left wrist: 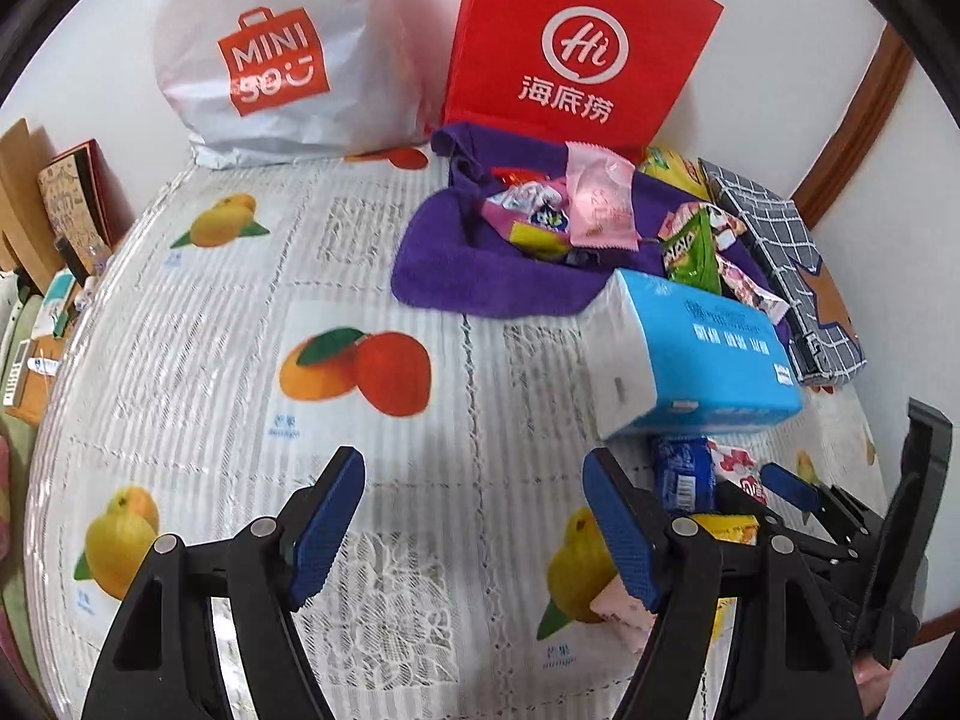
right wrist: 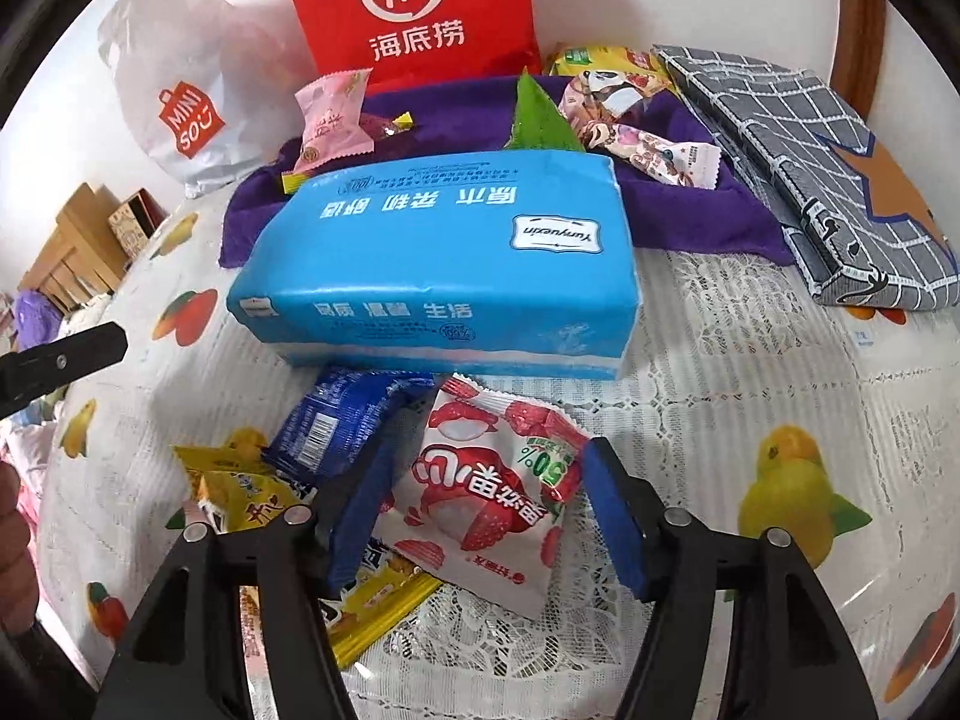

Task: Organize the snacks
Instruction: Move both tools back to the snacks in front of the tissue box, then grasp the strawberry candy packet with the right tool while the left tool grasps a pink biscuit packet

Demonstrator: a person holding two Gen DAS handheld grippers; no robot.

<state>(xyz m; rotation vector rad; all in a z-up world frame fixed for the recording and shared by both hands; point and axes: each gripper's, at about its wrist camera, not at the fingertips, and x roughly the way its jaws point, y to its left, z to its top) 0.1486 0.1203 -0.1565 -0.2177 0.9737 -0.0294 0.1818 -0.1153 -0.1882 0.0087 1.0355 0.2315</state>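
Each camera sits on its own gripper, looking forward and steeply down along the fingers at the table, close above the cloth. The left view faces mostly bare cloth, toward the wall edge. The right view hangs nearer over the snacks. Both share the blue tissue pack (left wrist: 690,354) (right wrist: 444,264), red bag (left wrist: 576,42) (right wrist: 408,6) and purple towel (left wrist: 480,276) (right wrist: 690,204).

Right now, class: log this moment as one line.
left claw: open, empty | right claw: open around strawberry snack packet | tissue pack: behind packet | table
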